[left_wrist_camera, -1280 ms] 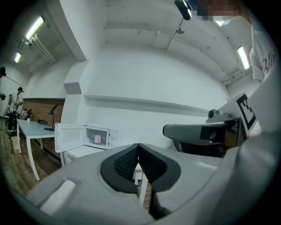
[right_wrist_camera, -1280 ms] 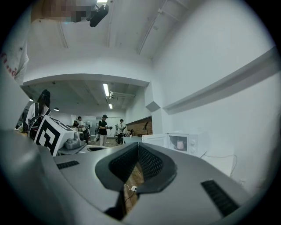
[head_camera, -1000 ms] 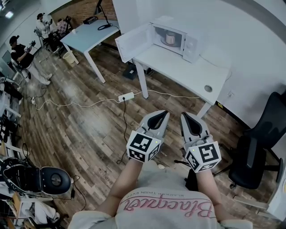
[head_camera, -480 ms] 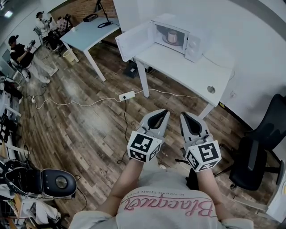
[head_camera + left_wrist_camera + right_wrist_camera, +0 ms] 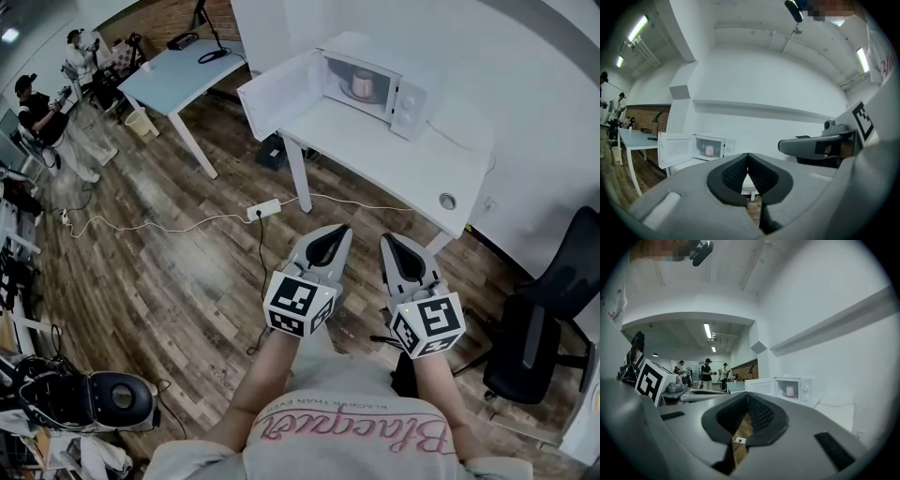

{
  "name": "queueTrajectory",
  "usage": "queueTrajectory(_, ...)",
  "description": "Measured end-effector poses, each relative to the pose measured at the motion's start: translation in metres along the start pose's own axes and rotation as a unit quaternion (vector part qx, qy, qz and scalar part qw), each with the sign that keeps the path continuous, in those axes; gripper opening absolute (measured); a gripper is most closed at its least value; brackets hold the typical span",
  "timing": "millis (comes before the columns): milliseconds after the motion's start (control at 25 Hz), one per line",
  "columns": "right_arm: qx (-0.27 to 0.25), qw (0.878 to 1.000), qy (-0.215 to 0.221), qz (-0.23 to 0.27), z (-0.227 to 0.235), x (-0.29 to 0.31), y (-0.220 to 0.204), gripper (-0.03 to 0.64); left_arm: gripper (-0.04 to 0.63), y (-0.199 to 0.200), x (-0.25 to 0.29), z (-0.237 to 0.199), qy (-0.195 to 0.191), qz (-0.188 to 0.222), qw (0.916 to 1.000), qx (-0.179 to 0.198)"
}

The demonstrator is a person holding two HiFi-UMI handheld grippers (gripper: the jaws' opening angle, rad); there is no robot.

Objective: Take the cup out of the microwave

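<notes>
White microwave (image 5: 410,97), one, door open, holds one pink cup (image 5: 362,84).

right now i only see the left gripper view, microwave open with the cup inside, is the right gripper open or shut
observer: the right gripper is shut, jaws together with nothing between them.
operator: anything on the floor on the way to the table
observer: yes, a white power strip lies on the wood floor just in front of the table.
operator: and off to the right
observer: a black office chair stands by the table's right end.
</notes>
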State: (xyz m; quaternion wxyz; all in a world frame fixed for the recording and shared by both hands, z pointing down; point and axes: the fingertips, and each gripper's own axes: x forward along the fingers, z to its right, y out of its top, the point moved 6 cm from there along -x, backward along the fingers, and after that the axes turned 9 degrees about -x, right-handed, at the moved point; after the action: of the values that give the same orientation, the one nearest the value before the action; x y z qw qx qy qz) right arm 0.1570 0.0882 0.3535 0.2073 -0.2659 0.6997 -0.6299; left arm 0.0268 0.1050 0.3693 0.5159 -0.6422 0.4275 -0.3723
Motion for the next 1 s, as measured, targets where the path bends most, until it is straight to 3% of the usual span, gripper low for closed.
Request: queueTrajectory(1000, -0.004, 1.000, -0.025, 0.002, 0.030, 0.154, 0.009, 0.012, 0.005, 0.039, 0.085, -0.137, -0.038, 0.009, 0.9992, 0.006)
